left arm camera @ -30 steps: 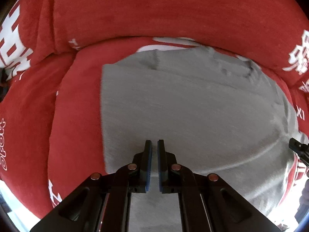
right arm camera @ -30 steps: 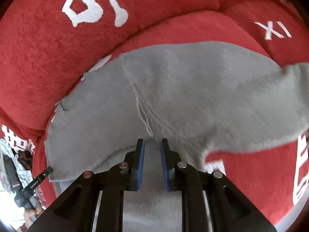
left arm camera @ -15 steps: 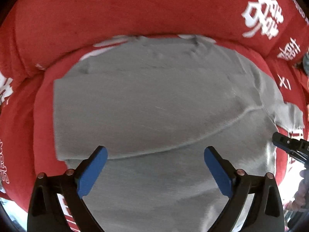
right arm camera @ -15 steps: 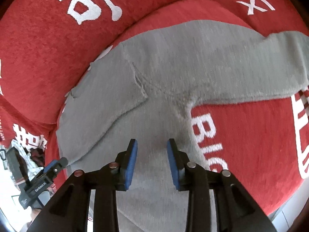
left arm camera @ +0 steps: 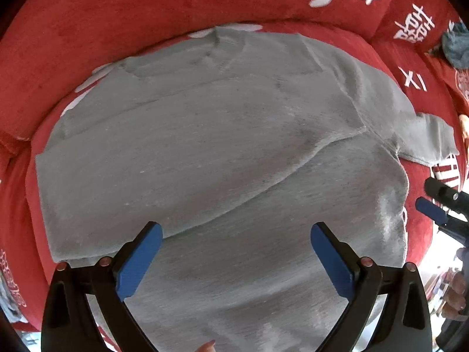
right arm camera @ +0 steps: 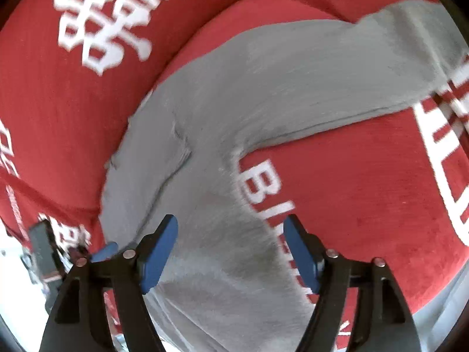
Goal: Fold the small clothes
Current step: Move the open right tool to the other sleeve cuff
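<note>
Grey fleecy sweater (left arm camera: 234, 152) is laid flat on red plush sofa (left arm camera: 146, 14) — neckline toward backrest, one sleeve folded across. Left gripper (left arm camera: 236, 259) held wide, empty; right gripper (right arm camera: 231, 252) opening, nothing pinched.

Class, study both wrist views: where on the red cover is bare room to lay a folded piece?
Bare red cover lies below the outstretched sleeve, right of the grey sweater. A narrow strip borders its left edge. The middle is fully covered.
</note>
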Tool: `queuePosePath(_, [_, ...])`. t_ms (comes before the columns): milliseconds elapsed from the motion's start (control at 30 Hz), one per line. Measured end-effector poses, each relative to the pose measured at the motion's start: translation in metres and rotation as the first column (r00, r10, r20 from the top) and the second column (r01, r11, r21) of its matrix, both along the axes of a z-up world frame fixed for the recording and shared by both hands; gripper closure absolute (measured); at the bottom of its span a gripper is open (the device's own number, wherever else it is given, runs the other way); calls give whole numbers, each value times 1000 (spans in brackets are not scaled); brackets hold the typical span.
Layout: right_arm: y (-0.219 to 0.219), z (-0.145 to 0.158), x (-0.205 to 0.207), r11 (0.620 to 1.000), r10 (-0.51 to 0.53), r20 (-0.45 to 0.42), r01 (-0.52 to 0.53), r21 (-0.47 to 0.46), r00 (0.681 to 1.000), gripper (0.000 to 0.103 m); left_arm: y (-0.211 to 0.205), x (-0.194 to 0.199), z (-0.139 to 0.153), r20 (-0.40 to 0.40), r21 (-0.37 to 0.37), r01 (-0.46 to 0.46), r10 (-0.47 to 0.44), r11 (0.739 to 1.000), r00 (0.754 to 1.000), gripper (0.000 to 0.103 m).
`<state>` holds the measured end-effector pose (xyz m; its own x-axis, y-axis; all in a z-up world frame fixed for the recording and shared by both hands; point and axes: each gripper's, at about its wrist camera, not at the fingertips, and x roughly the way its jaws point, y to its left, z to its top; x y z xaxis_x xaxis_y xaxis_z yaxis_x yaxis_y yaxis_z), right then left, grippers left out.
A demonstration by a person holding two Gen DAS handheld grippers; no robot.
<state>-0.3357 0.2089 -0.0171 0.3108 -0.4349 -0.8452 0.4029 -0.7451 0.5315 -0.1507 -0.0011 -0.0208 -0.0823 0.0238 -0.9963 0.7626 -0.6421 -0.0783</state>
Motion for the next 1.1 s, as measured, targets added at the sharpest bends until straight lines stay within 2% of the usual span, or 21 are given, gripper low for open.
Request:
queuePosePath(67, [10,-3,-11,999,-53,17,53,-4,998,20,0,-7,-4,11,16,0,0,1000,1000,2])
queuePosePath(167, [27,-8,-29,991,-131,39,131,-4,991,20,3,-14,-9,28,29,2,-3,1000,1000,2])
queuePosePath(233, [35,-9,-37,988,-157,34,157,4,987,20,5,-16,-14,44,35,-3,2,999,999,2])
queuePosePath(300, [42,-10,-46,985,-174,11,173,19,985,20,8,-21,-18,30,72,5,-8,997,1000,2])
queuePosePath(533, [64,-22,-65,972,-233,26,233,27,972,20,18,-36,-13,14,61,18,-19,998,1000,2])
queuePosePath(733, [91,-31,-84,931,-365,47,365,3,930,20,24,-56,-5,-22,51,16,-15,999,1000,2])
queuePosePath(833, [104,-37,-97,897,-440,64,442,-15,895,20,23,-61,-8,-40,67,-1,4,998,999,2])
queuePosePath(967, [116,-49,-112,839,-533,128,542,-48,837,20,26,-73,-13,-57,109,-32,38,993,998,2])
queuePosePath(1100, [115,-52,-126,833,-543,96,550,-64,834,20,32,-80,-13,-61,116,-32,39,993,997,2])
